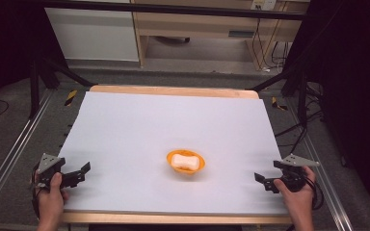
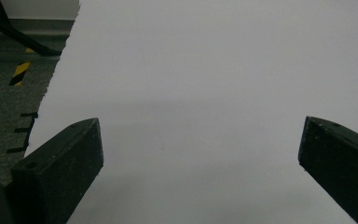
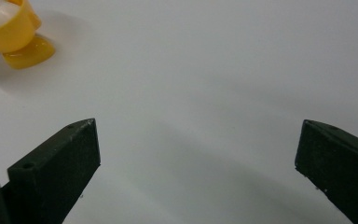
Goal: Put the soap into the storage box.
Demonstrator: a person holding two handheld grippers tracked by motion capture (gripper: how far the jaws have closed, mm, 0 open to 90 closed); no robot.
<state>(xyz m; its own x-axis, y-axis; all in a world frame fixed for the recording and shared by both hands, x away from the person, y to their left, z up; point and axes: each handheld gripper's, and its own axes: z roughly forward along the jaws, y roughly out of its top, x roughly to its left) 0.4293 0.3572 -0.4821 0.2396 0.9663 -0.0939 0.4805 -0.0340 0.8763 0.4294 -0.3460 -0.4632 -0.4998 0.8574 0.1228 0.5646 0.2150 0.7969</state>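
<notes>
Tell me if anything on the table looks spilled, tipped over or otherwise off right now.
Nothing stands out. The orange dish sits upright near the middle of the white table cover with a white bar inside it, nothing spilled around it. The left gripper and right gripper are open at the near corners.

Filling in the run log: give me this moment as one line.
left gripper: open, holds nothing | right gripper: open, holds nothing | orange dish with white piece: mid-table, untouched | white table cover
</notes>
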